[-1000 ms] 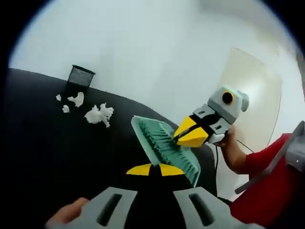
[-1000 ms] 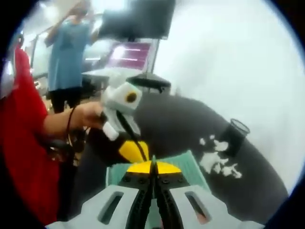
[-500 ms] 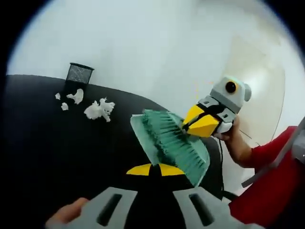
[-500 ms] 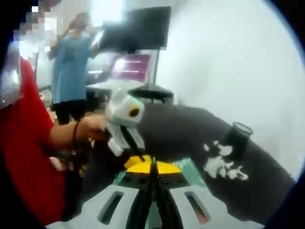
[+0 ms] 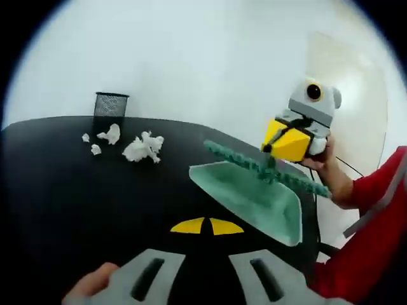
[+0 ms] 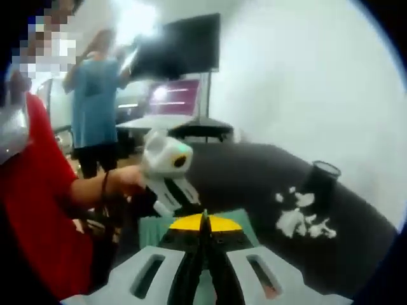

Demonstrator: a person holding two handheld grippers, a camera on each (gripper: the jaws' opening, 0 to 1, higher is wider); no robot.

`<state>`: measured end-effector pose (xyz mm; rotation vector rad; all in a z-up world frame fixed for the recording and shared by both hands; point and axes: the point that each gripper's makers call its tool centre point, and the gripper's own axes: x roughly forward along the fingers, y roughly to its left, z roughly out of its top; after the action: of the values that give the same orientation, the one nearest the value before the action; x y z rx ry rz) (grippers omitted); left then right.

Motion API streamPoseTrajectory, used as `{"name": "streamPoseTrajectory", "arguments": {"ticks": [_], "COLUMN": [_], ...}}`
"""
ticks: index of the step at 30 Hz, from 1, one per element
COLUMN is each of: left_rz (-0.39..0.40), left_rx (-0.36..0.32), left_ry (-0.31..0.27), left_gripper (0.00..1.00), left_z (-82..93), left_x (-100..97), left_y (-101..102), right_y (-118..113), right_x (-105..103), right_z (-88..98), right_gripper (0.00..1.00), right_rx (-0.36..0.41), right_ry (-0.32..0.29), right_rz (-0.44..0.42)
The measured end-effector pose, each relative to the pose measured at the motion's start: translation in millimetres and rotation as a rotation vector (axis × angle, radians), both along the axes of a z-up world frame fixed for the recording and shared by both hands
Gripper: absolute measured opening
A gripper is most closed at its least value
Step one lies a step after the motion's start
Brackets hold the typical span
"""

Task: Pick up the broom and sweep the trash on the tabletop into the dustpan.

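The right gripper [image 5: 287, 143], jaws clamped on the broom [image 5: 267, 170], holds it level above the dustpan [image 5: 254, 200], its long axis crossing the pan's width. The trash [image 5: 144, 149] lies beyond the dustpan, beside the mesh cup [image 5: 110, 105]. The left gripper's [image 5: 205, 227] jaws meet, empty.

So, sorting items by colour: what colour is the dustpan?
Pale green dustpan, clearest in the left gripper view.

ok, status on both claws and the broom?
Right claw shut on broom, lifted over dustpan. Left claw shut, empty. Trash unswept by mesh cup; path clear.
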<state>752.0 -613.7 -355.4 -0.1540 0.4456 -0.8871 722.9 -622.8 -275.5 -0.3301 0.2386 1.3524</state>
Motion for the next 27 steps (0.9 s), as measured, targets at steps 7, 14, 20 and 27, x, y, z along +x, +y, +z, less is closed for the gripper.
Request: {"name": "streamPoseTrajectory", "arguments": {"ticks": [7, 14, 20, 27], "left_rz": [0.145, 0.231, 0.218, 0.206], "left_rx": [-0.029, -0.165, -0.128, -0.152], "left_ry": [-0.085, -0.096, -0.108, -0.119], "left_gripper": [0.12, 0.22, 0.22, 0.23], "left_z": [8.7, 23.1, 19.4, 23.6], "left_x": [21.7, 30.3, 29.2, 27.1], "left_y": [31.7, 57.9, 54.4, 53.9], "right_y": [14.6, 24.5, 31.8, 26.9], "right_x": [-5.7, -9.0, -12.9, -12.6], "right_z": [-16.5, -29.2, -30.7, -4.7], "right_gripper": [0.04, 0.05, 0.07, 0.16], "right_rx": [-0.076, -0.11, -0.101, -0.009], "right_ry": [-0.023, -0.008, 0.057, 0.04], "right_rz": [0.027, 0.038, 0.03, 0.022]}}
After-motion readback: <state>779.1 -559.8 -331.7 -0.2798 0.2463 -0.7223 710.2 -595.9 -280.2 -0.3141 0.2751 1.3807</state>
